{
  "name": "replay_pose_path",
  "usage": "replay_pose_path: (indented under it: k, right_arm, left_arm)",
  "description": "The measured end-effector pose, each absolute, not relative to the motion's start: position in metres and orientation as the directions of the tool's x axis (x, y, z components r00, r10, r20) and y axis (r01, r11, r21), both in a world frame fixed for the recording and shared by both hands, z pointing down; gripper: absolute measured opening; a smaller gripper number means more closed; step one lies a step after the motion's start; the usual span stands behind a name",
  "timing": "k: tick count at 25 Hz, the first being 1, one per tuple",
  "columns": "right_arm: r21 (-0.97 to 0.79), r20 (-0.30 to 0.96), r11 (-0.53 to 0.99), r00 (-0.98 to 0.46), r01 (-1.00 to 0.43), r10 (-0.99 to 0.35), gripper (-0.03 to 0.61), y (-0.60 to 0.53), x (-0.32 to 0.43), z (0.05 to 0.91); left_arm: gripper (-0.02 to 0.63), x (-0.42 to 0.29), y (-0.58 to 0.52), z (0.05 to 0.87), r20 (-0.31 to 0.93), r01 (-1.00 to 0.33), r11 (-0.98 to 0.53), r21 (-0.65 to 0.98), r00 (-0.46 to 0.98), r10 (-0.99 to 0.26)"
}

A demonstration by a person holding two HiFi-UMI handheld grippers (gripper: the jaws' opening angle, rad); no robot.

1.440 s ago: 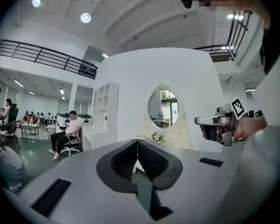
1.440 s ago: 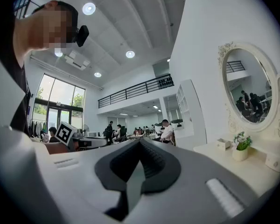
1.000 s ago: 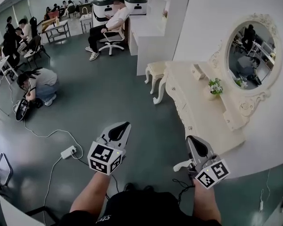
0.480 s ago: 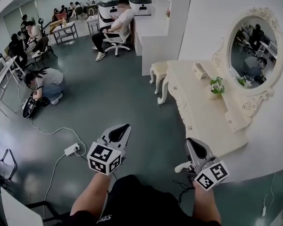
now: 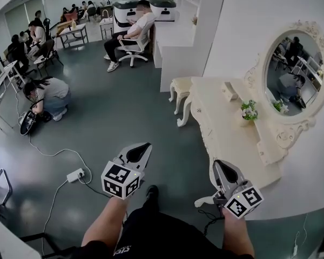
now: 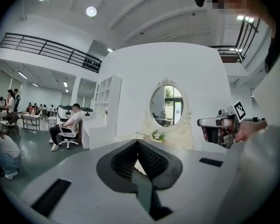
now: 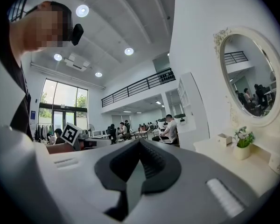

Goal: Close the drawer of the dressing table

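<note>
Left claw [image 5: 144, 145] and right claw [image 5: 216, 164], level, neared the dressing table [image 5: 227, 136].

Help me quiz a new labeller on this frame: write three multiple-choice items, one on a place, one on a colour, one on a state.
1. Where does the potted plant stand?
A) on the dressing table, below the mirror
B) inside a basket
C) on a windowsill

2. What colour is the dressing table?
A) black
B) cream-white
C) red

3. How do the jaws of the left hand-held gripper stand?
A) shut, with nothing between them
B) wide apart
C) clamped on a knob

Answers:
1 A: the head view shows the pot on the tabletop under the oval mirror.
2 B: its top and front are pale cream.
3 A: the left gripper view shows its jaws meeting with nothing between them.
</note>
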State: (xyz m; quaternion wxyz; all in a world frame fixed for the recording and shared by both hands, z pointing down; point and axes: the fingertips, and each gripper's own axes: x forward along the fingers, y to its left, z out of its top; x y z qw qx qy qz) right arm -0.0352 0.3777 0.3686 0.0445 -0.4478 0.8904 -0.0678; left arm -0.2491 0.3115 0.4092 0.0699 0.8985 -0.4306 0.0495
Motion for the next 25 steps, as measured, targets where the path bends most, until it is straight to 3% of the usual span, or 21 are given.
replay_pose_path:
  k: [25]
  right_arm:
    - [-0.2,0.019,0.458,-0.47,-0.866,-0.882,0.011,0.146,-0.065,0.358]
  left_arm:
    - [0.005,-0.259,0.059,0.394,0.163,-0.642,-0.763,0.073,0.763,-0.626]
